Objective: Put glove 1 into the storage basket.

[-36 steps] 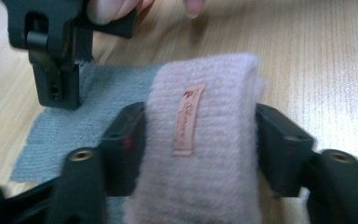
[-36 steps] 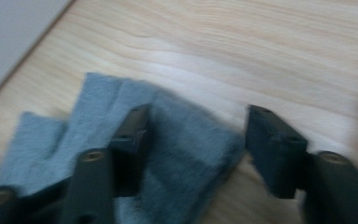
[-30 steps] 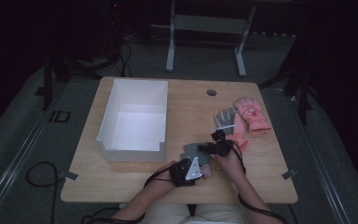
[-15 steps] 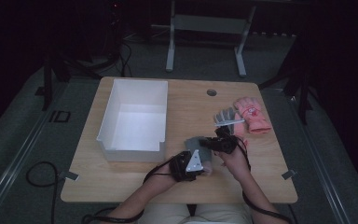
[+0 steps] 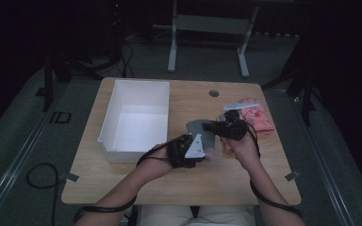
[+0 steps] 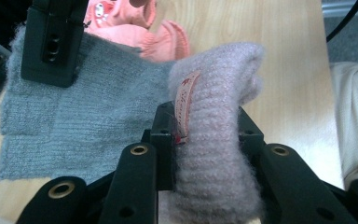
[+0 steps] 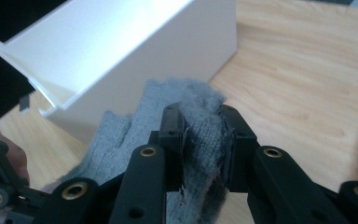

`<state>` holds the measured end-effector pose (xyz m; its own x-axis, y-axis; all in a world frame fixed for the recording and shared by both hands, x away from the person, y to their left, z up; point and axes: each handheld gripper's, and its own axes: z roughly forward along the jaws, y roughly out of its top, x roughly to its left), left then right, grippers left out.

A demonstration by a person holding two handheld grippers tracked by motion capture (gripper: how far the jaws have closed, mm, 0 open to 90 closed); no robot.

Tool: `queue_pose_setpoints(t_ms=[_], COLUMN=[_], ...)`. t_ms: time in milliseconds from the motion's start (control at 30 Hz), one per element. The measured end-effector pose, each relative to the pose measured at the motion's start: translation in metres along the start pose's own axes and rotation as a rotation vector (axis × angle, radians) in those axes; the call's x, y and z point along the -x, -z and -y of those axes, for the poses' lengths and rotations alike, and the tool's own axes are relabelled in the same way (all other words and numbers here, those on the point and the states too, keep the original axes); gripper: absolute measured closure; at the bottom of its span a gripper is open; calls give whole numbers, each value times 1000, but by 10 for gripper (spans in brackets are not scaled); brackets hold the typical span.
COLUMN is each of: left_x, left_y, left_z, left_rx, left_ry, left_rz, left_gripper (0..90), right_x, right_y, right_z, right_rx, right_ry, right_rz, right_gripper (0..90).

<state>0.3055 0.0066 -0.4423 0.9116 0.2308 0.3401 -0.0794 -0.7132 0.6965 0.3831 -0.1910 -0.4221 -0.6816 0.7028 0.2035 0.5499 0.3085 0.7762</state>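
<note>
At the centre of the left gripper view my left claw clamped a pale pink glove. My right claw, jaws just closing, pinched the grey glove mid-frame, below the white bin at upper left.

Grey glove showing flat ribbed knit, matt, slightly fuzzy. Pink glove looking fluffier, woolly, carrying small paper-like tag. Salmon cloth behind showing soft knit. Table showing pale wood grain, smooth, satin. White bin looking like smooth plastic, lightly glossy. Gripper jaws looking like matt black plastic, brass-coloured rivets shining.
</note>
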Motion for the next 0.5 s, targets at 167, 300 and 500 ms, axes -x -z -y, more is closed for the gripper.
queue_pose_setpoints(t_ms=[167, 300, 500], left_x=[-15, -26, -40], left_y=[17, 31, 50], left_z=[-1, 4, 15], left_rx=[-11, -19, -46], left_ry=[-12, -21, -31], left_rz=[-29, -56, -93], left_gripper=[690, 690, 690], right_x=[-8, -17, -34], right_y=[-3, -11, -27], right_z=[-23, -41, -64], right_rx=[18, 24, 39], right_ry=[19, 39, 77], right_rz=[-7, -14, -11], right_gripper=[736, 736, 736])
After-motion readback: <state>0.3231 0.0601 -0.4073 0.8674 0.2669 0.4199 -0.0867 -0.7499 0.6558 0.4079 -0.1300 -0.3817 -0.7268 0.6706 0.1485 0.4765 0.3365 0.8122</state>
